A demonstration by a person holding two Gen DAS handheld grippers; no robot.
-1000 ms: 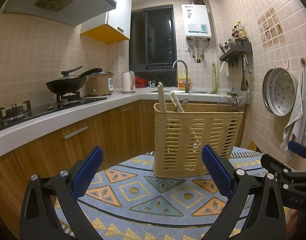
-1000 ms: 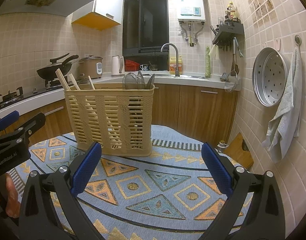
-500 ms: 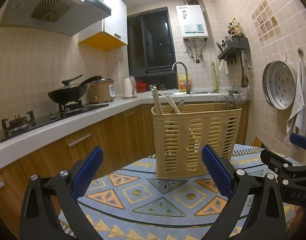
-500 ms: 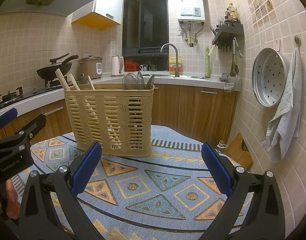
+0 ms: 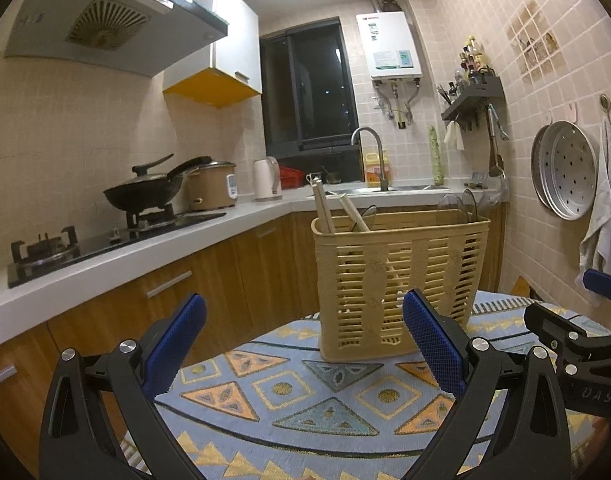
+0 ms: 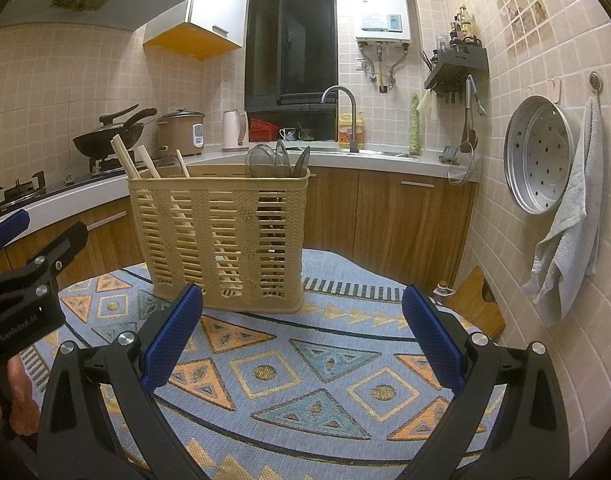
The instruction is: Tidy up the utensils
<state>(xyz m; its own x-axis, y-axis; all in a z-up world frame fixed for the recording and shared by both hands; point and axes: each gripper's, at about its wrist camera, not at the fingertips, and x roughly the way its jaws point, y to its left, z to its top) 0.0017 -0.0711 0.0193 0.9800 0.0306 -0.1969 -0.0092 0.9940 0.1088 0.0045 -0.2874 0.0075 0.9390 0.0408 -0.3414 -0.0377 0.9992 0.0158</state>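
Note:
A beige slatted utensil basket [image 5: 397, 280] stands upright on a table with a blue patterned cloth [image 5: 289, 396]; it also shows in the right wrist view [image 6: 221, 236]. Wooden chopsticks [image 6: 123, 158] lean out of its left part and metal spoons [image 6: 275, 160] stick up from its right part. My left gripper [image 5: 303, 344] is open and empty, a little short of the basket. My right gripper [image 6: 303, 344] is open and empty, to the basket's right front. Each gripper shows at the edge of the other's view.
A white counter with a gas hob and black wok [image 5: 151, 190] runs along the left. A sink with a tap [image 6: 345, 120] is at the back. A steamer tray [image 6: 539, 160] and a towel [image 6: 569, 216] hang on the right wall.
My left gripper has risen and tilted upward, so the basket sits lower in its view. The right gripper has barely moved. Both stay open.

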